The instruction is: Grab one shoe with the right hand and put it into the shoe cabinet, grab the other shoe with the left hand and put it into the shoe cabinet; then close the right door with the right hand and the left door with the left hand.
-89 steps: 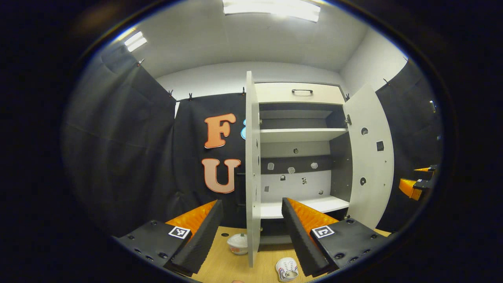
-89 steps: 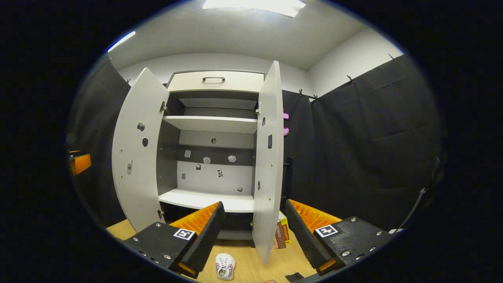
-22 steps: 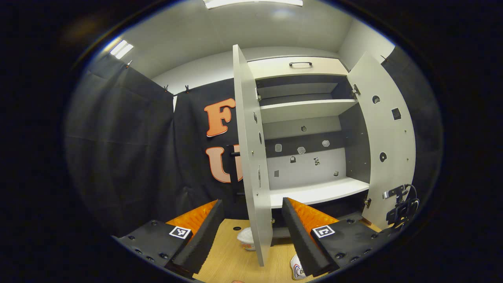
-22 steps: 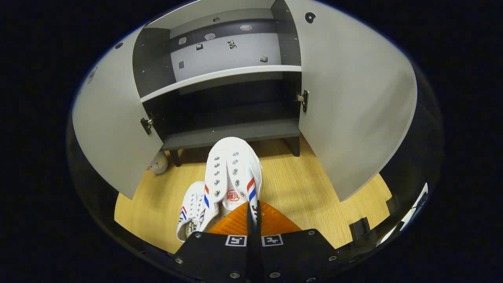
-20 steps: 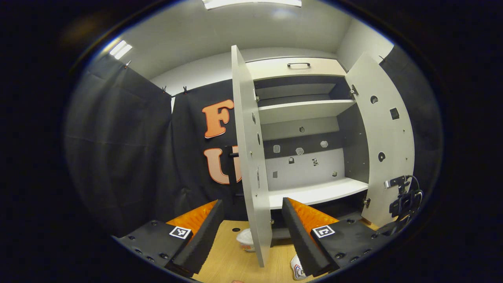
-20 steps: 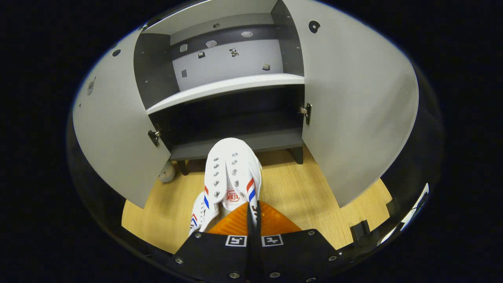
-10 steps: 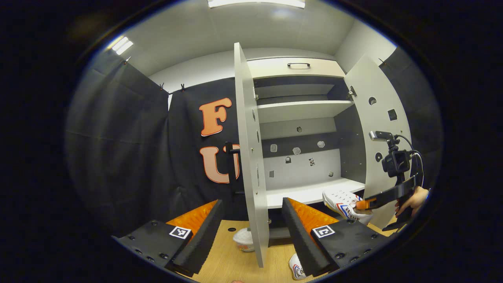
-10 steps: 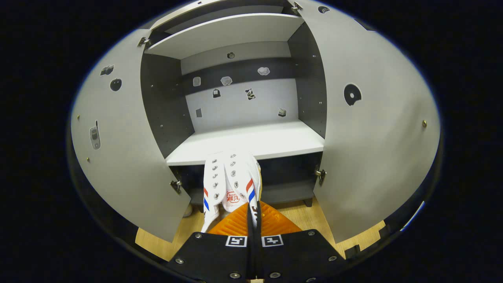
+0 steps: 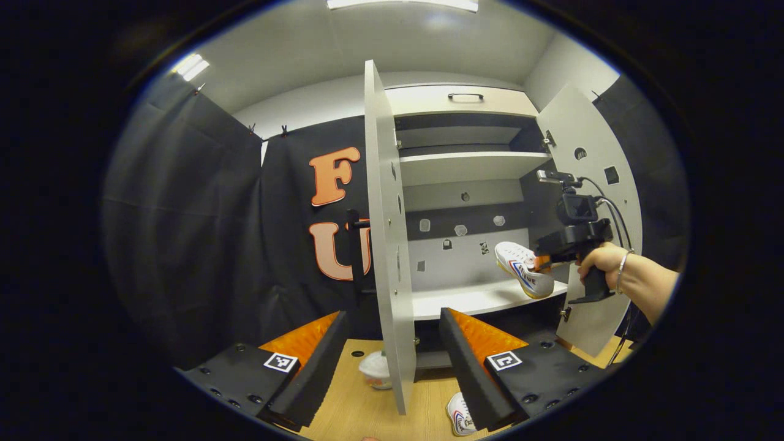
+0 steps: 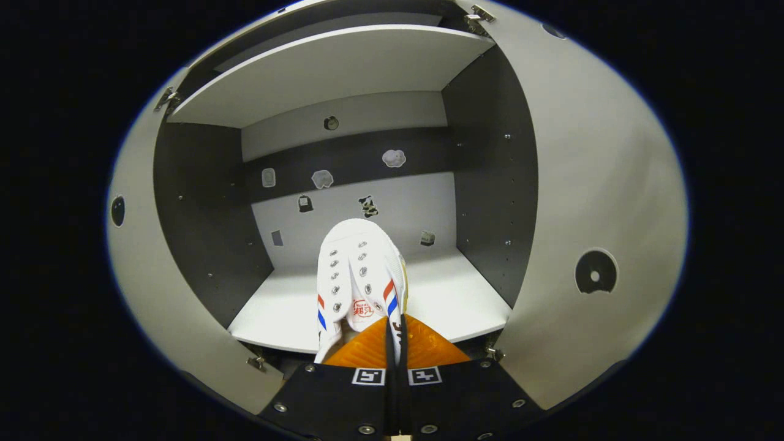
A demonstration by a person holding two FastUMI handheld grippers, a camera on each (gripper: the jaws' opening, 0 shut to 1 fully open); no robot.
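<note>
The right gripper point(image 10: 392, 343) is pinching a white shoe point(image 10: 360, 282) by the heel end, its fingers pressed nearly together on the fabric. A second ago this shoe was hanging low over the wooden floor in front of the cabinet's bottom opening; now it is being carried above the white middle shelf point(image 10: 453, 300), toe pointing toward the back wall. In the left gripper view the same shoe point(image 9: 523, 269) is hovering above the shelf's front edge, tilted toe-up, not yet resting on it, with a person's hand point(image 9: 597, 260) gripping the tool behind it.

That lift is putting the first placement close to done: the shoe likely only needs lowering and releasing.

The left gripper point(image 9: 392, 361) is waiting with its fingers spread wide and holding nothing, much as it was earlier. The second shoe point(image 9: 458, 419) is lying on the floor just in front of the cabinet. Both the left door point(image 9: 386, 245) and the right door point(image 9: 597, 214) are standing open.
</note>
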